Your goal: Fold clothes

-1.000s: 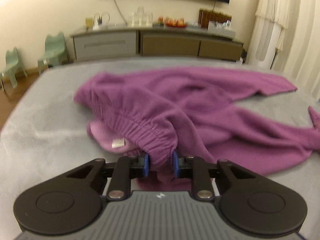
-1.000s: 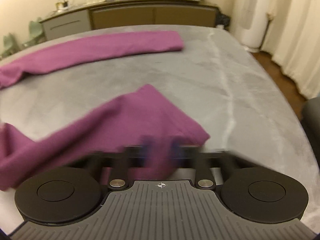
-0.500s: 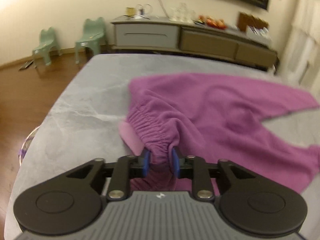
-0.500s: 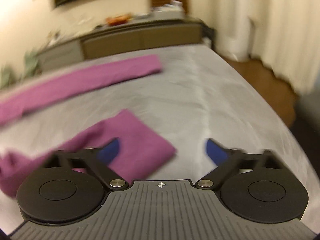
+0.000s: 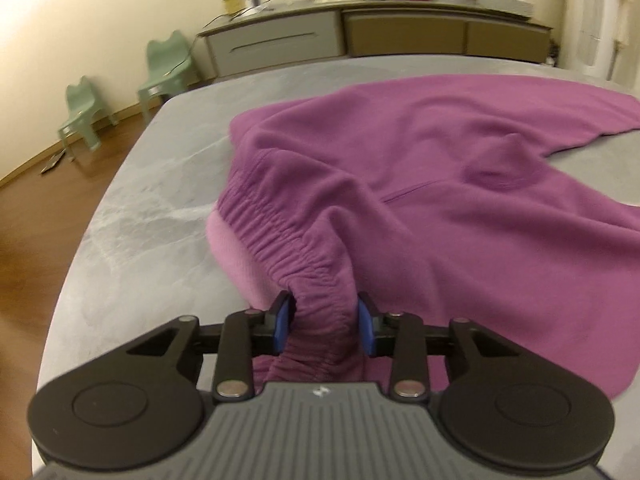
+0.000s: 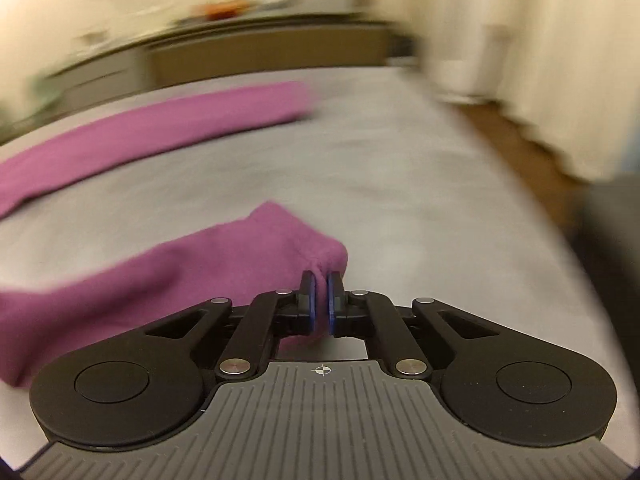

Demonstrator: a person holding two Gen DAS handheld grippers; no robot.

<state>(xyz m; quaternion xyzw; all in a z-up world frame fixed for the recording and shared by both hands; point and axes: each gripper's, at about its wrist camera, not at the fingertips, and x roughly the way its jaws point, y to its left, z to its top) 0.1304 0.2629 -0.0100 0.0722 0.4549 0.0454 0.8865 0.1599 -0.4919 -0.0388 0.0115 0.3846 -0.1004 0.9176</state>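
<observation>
Purple sweatpants (image 5: 460, 184) spread over grey marbled worktop (image 5: 160, 216), body reaching toward 12 and 2 o'clock in left wrist view. Gathered elastic waistband (image 5: 280, 248) bunched at 6 o'clock, rising from worktop into left gripper (image 5: 323, 322). Left gripper jaws opening, waistband between blue pads (image 5: 282, 320), cloth touching both pads and hanging lifted from them. Paler inner lining (image 5: 236, 256) showing just at 9 o'clock of waistband. Two small green chairs (image 5: 120, 92) on wooden floor at 10 o'clock, well apart from worktop; long sideboard (image 5: 360, 36) against wall at 12 o'clock, with glassware and a red dish on top.

Right wrist view blurred. Right gripper (image 6: 321, 300) clenched on corner of near trouser leg cuff (image 6: 312, 256), thin pinch of fabric between nearly touching pads. Near leg running from gripper toward 8 o'clock across worktop. Far trouser leg (image 6: 160, 128) flat toward 10 to 12 o'clock, well apart from near one. Pale curtains (image 6: 560, 60) at 2 o'clock.
</observation>
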